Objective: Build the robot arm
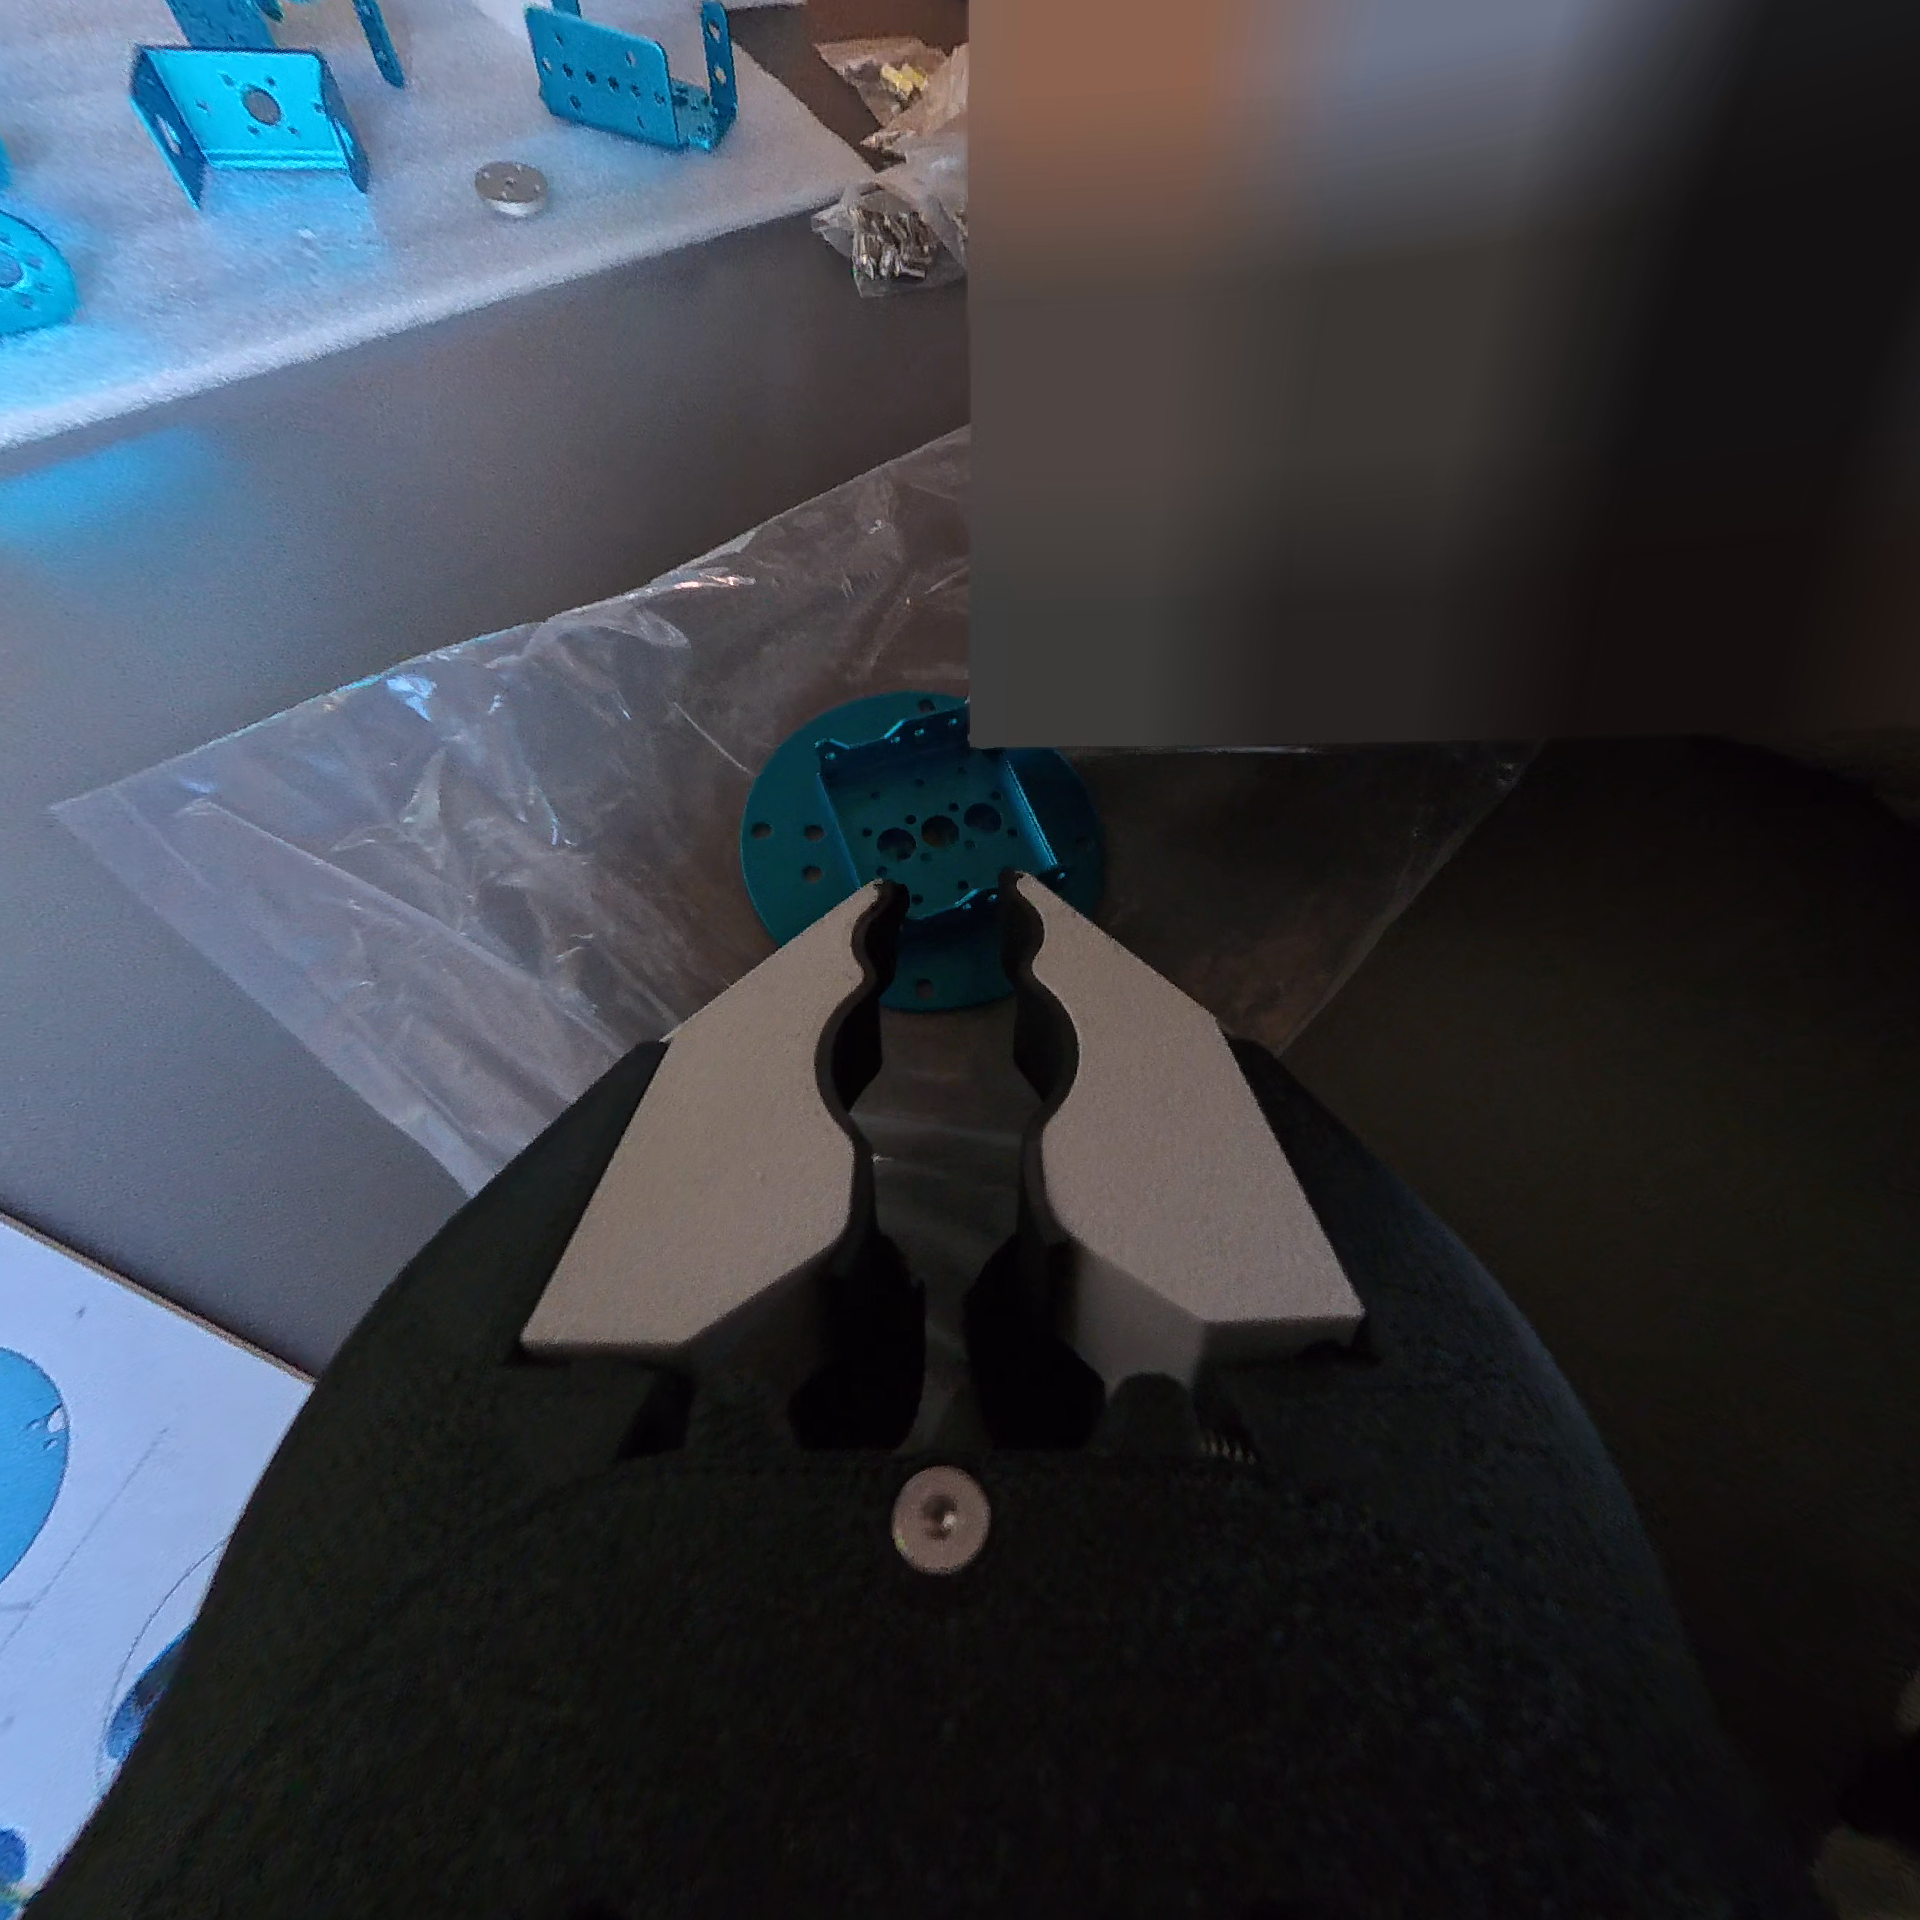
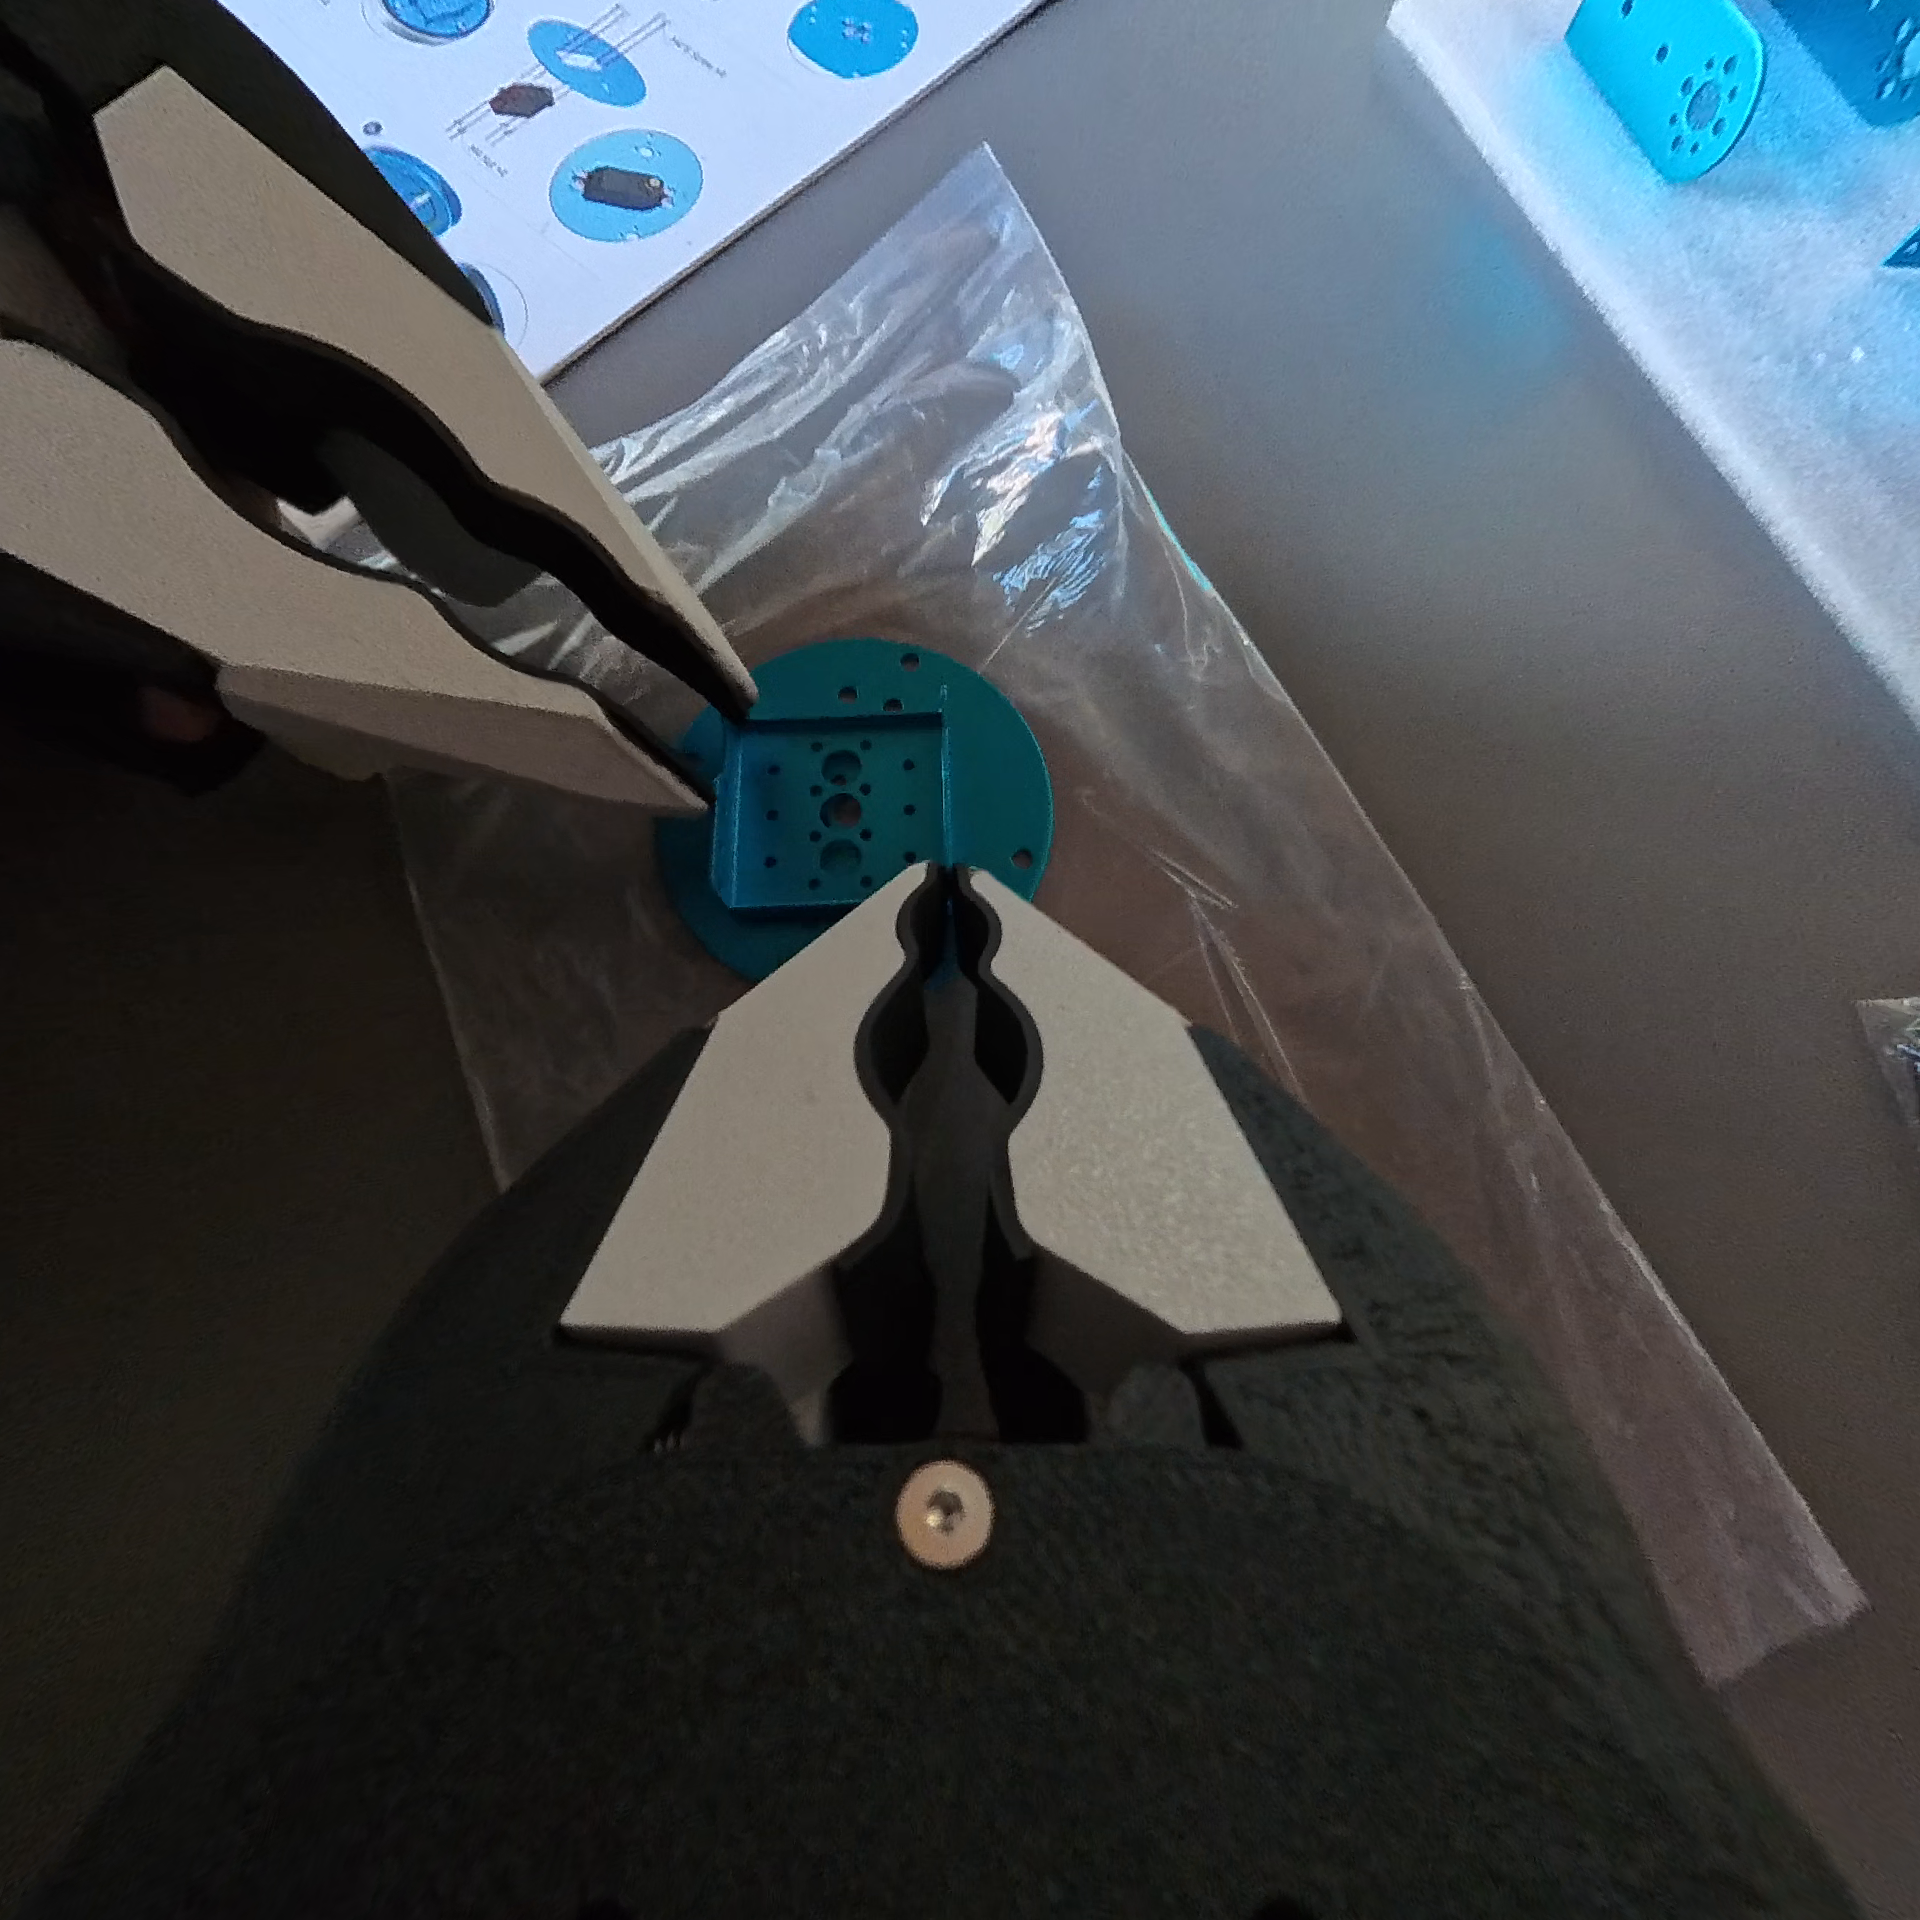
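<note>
Centrally in both views, a blue U-shaped bracket (image 2: 831,821) sits on a blue round disc (image 2: 997,769), the disc lying on a clear plastic bag (image 2: 1195,727) spread over a grey table (image 2: 1558,520).

Right gripper (image 2: 948,875): clenched, its tips pinching the bracket's upright flange at the lower right of the bracket; a thin blue edge shows between the tips.

Left gripper (image 1: 945,891): released, a clear gap between its tips, which straddle the near edge of the bracket. In the right wrist view it enters from the upper left (image 2: 722,753), tips at the bracket's left wall; whether they touch the metal cannot be told.

Surroundings: upper left of the left wrist view, a white foam sheet (image 1: 436,270) carries further blue brackets (image 1: 249,125) and a small silver disc (image 1: 512,187). Bagged fasteners (image 1: 904,234) lie just beyond its right end. A white printed sheet (image 2: 727,114) with blue diagrams lies at the top of the right wrist view, touching the bag's corner.
</note>
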Available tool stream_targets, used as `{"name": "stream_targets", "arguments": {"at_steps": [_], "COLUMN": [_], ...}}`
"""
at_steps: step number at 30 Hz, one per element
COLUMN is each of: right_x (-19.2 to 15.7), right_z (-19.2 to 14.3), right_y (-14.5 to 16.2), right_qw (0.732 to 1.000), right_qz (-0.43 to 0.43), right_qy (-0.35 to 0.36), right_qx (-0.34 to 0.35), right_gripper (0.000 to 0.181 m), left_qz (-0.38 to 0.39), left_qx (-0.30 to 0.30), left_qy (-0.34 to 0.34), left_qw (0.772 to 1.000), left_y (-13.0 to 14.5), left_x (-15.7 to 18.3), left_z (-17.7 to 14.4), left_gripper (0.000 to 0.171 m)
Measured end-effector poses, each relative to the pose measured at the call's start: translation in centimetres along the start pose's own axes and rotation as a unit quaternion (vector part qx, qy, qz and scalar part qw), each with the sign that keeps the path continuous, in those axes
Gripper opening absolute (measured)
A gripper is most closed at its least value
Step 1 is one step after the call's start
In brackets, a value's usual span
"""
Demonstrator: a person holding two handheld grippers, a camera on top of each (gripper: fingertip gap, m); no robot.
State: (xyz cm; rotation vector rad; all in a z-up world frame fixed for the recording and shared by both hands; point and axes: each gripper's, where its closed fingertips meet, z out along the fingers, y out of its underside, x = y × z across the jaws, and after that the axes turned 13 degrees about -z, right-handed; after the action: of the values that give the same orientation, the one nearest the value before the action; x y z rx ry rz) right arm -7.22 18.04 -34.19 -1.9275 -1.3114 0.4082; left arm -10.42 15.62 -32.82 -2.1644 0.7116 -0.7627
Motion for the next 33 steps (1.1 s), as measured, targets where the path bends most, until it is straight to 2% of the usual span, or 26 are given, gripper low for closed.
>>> {"name": "stream_targets", "arguments": {"at_steps": [7,12,18,22,25,33], "right_x": [3.0,4.6,3.6,1.2,0.7,-0.2], "right_z": [-1.7,-3.0,-2.3,-1.2,-0.8,-1.1], "right_y": [0.0,0.2,0.3,-0.2,-0.1,-0.3], "right_qw": [0.998,0.997,0.997,0.997,0.995,0.988], "right_qz": [0.002,0.025,0.041,0.067,0.051,0.088], "right_qy": [0.056,0.074,0.065,0.047,0.079,0.125], "right_qx": [0.009,0.019,0.005,-0.004,-0.024,-0.024], "right_gripper": [0.000,0.000,0.000,0.000,0.000,0.000], "left_qz": [-0.032,-0.047,-0.033,-0.017,-0.003,0.007], "left_qx": [0.082,0.070,0.066,0.061,0.053,0.027], "left_qy": [-0.006,-0.007,0.007,0.018,0.002,-0.024], "left_qw": [0.996,0.996,0.997,0.998,0.999,0.999], "left_y": [-2.4,-1.9,-1.8,-1.7,-1.5,-1.0], "left_x": [-1.2,-1.9,-1.0,0.1,0.1,-0.2], "left_z": [-1.9,-1.9,-1.6,-1.3,-0.8,0.1], "left_gripper": [0.028,0.030,0.030,0.033,0.036,0.038]}}
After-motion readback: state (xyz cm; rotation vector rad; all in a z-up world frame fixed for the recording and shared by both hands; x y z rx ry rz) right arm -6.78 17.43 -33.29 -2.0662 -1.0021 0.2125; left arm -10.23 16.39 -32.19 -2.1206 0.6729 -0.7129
